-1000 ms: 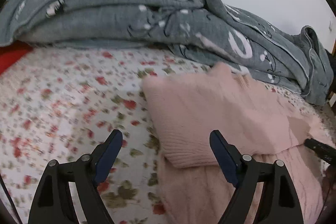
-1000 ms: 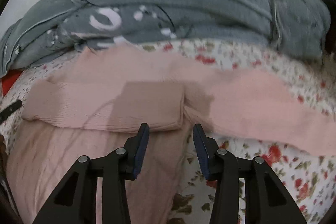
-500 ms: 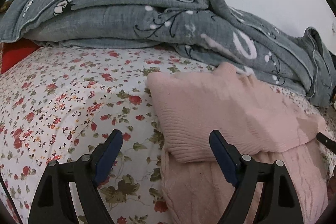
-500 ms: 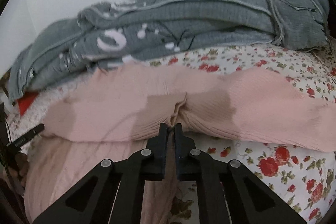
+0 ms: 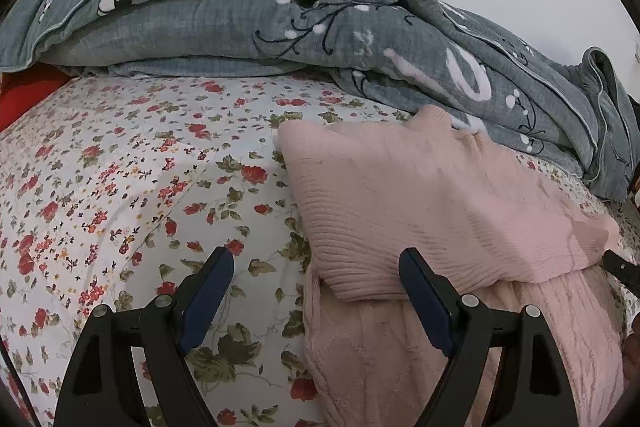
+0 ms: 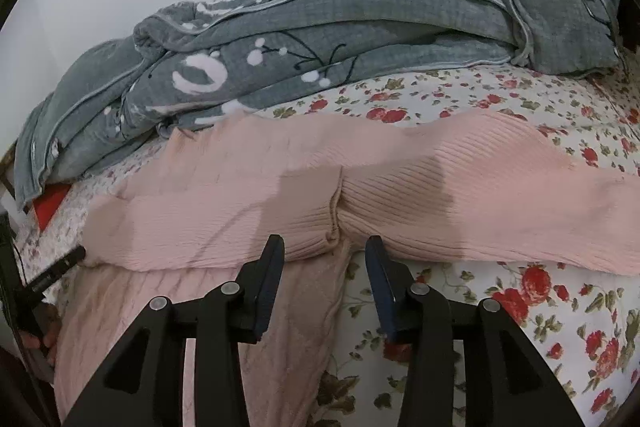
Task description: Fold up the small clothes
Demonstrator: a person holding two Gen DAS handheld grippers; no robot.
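Note:
A pink knit sweater (image 5: 420, 203) lies on the flowered bedsheet (image 5: 120, 167), its left sleeve folded across the body. My left gripper (image 5: 316, 283) is open and empty, hovering over the sweater's left edge near the folded sleeve. In the right wrist view the sweater (image 6: 400, 187) spreads across the middle, with the other sleeve stretched out to the right. My right gripper (image 6: 324, 267) is open and empty, just in front of a pinched crease where the folded sleeve's cuff ends. The tip of the other gripper (image 6: 60, 267) shows at the left.
A rumpled grey quilt (image 5: 280, 19) is piled along the back of the bed, against a white wall; it also shows in the right wrist view (image 6: 360, 27). Something red (image 5: 24, 95) sits at the bed's far left edge.
My right gripper shut on the sweater at the cuff half a second ago, then opened and let it go, leaving a crease. My left gripper stayed open, shifting slightly.

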